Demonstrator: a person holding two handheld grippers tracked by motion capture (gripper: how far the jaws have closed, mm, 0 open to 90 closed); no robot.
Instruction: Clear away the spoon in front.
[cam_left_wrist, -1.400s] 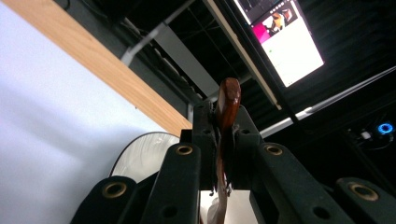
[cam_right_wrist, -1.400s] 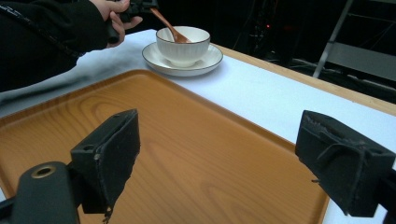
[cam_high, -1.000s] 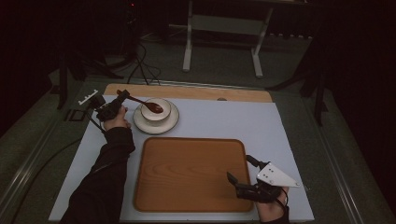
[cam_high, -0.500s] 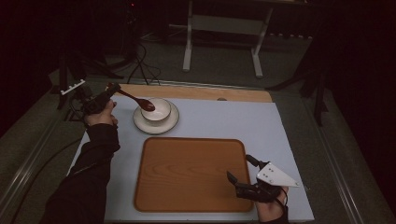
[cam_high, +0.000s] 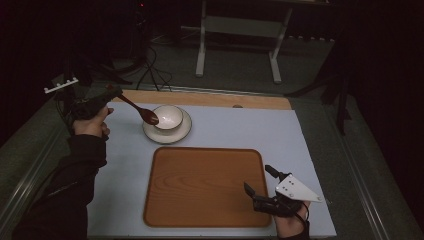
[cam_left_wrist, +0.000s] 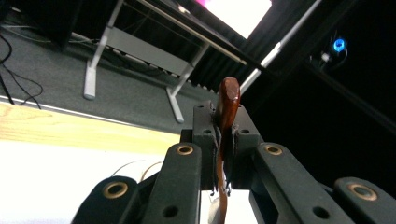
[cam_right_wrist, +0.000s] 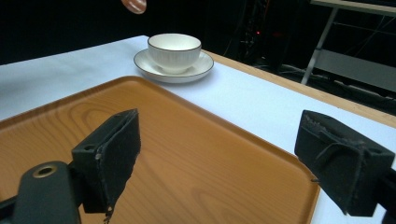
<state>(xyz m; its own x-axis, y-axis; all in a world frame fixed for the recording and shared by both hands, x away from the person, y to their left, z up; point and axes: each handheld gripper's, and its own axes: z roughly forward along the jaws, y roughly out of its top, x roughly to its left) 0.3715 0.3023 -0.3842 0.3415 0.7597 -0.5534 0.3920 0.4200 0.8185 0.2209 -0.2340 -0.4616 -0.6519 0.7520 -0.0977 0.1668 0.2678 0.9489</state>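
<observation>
While my left gripper (cam_high: 111, 95) pinches the wooden spoon (cam_high: 140, 110) above the bowl (cam_high: 168, 117), a loosened grip could drop it; my right gripper (cam_high: 260, 181) stands spread.

We find no readable text, label, brand, number or sign in any view.
</observation>
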